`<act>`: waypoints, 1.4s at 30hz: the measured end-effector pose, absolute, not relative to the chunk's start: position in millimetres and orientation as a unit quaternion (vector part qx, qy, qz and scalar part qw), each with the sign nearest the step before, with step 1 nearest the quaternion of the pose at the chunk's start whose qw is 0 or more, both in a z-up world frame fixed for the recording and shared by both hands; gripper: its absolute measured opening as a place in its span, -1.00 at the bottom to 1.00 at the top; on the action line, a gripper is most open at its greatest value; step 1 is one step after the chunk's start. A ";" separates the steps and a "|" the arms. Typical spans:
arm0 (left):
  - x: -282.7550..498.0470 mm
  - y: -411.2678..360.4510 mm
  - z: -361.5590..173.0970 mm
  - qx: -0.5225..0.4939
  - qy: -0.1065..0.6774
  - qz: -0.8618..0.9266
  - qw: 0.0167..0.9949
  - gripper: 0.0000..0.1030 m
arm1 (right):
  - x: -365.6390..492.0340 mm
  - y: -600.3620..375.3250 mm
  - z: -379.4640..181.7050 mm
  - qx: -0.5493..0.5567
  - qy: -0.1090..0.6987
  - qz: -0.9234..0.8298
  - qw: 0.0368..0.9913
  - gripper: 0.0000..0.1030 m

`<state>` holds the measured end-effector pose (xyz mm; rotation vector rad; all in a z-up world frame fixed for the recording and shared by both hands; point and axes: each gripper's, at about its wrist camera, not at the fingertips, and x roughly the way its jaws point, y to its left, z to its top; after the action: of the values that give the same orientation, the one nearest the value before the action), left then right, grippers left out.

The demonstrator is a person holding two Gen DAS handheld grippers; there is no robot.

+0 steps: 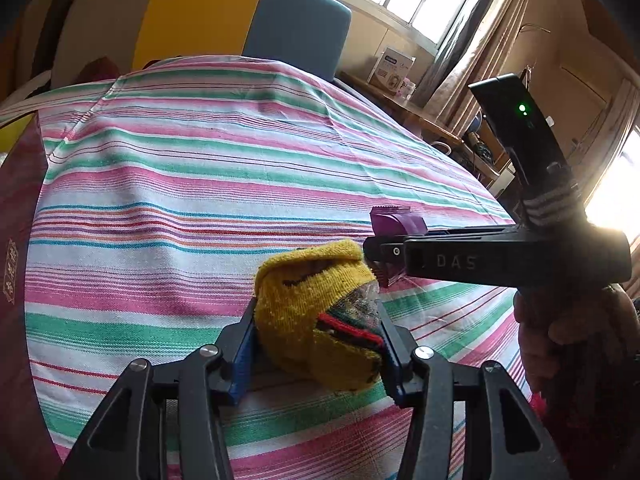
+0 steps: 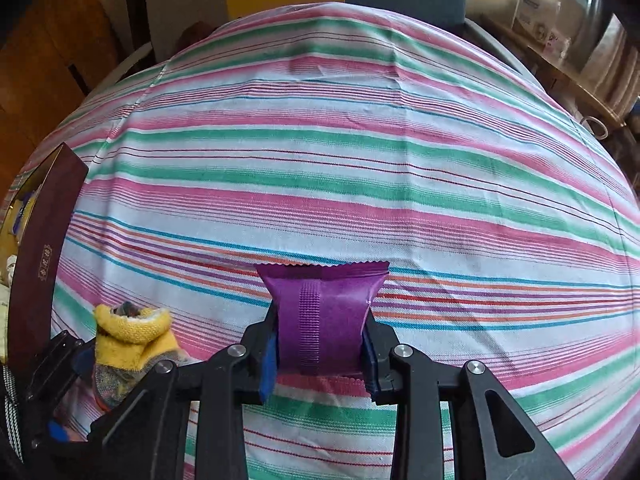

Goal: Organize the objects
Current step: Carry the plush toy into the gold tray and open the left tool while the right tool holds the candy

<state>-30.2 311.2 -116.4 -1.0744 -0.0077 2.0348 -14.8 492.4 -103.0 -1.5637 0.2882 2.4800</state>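
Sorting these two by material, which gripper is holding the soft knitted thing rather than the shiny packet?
The left gripper. It is shut on the yellow rolled sock, fuzzy with a red and green band. The right gripper pinches the smooth purple packet.

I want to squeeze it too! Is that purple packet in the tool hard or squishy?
Probably squishy: the purple packet pinches in where the right tool clamps it, and its crimped top edge flares wider. It looks like thin, shiny foil, so it may be light and a bit slippery. What's inside can't be seen.
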 end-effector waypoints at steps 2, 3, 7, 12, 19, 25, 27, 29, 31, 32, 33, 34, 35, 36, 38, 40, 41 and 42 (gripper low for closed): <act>-29.8 311.6 -115.3 -0.426 0.000 0.808 0.407 0.02 | -14.2 493.8 -103.1 -0.527 0.089 0.840 0.096 -0.34; -29.1 311.2 -114.8 -0.426 0.002 0.809 0.406 0.02 | -14.5 494.3 -103.3 -0.526 0.089 0.840 0.096 -0.34; -26.0 309.5 -113.1 -0.425 0.007 0.810 0.404 -0.01 | -15.4 489.6 -102.7 -0.526 0.081 0.841 0.093 -0.35; -20.1 305.7 -99.2 -0.426 0.017 0.811 0.400 -0.24 | -23.1 482.9 -105.9 -0.525 0.066 0.844 0.089 -0.35; -14.6 251.9 -30.6 -0.391 -0.028 0.825 0.407 -0.26 | -26.0 481.7 -106.6 -0.523 0.053 0.846 0.086 -0.35; -39.3 176.9 -3.5 -0.398 -0.060 0.848 0.344 -0.26 | -27.4 479.6 -106.7 -0.522 0.045 0.847 0.089 -0.35; -55.0 151.5 -10.0 -0.415 -0.077 0.850 0.314 -0.26 | -27.4 478.8 -106.5 -0.522 0.045 0.847 0.090 -0.35; -69.6 134.2 -21.1 -0.439 -0.087 0.847 0.287 -0.26 | -27.9 478.1 -106.6 -0.522 0.043 0.847 0.091 -0.35; -80.5 123.0 -32.1 -0.457 -0.094 0.842 0.270 -0.26 | -28.5 477.7 -106.7 -0.522 0.041 0.847 0.092 -0.35; -85.6 119.5 -36.8 -0.464 -0.097 0.841 0.261 -0.26 | -28.6 477.5 -106.7 -0.522 0.041 0.847 0.093 -0.35; -93.3 117.5 -42.6 -0.475 -0.103 0.836 0.254 -0.26 | -28.7 477.5 -106.7 -0.522 0.041 0.847 0.094 -0.35; -99.0 118.5 -47.2 -0.483 -0.105 0.831 0.256 -0.26 | -28.8 477.2 -106.7 -0.522 0.041 0.847 0.095 -0.35; -103.8 118.9 -51.4 -0.487 -0.107 0.831 0.248 -0.26 | -28.5 476.3 -106.6 -0.522 0.040 0.847 0.095 -0.35; -106.8 120.1 -55.3 -0.491 -0.105 0.831 0.237 -0.26 | -28.5 476.2 -106.5 -0.522 0.041 0.846 0.095 -0.35; -113.1 126.2 -60.1 -0.500 -0.100 0.826 0.241 -0.25 | -27.5 474.4 -105.6 -0.522 0.041 0.846 0.096 -0.35; -121.4 131.9 -69.0 -0.512 -0.099 0.824 0.222 -0.24 | -27.7 473.8 -105.6 -0.522 0.041 0.846 0.097 -0.35; -127.4 136.3 -75.6 -0.518 -0.099 0.820 0.222 -0.23 | -27.9 473.5 -105.6 -0.523 0.040 0.846 0.096 -0.34; -133.1 140.7 -80.9 -0.527 -0.096 0.815 0.222 -0.20 | -27.4 473.2 -105.2 -0.523 0.040 0.846 0.096 -0.34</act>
<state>-133.1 140.7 -80.9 -1.4550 -0.2648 2.2510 -27.4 473.2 -105.2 -1.5486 0.1194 2.5068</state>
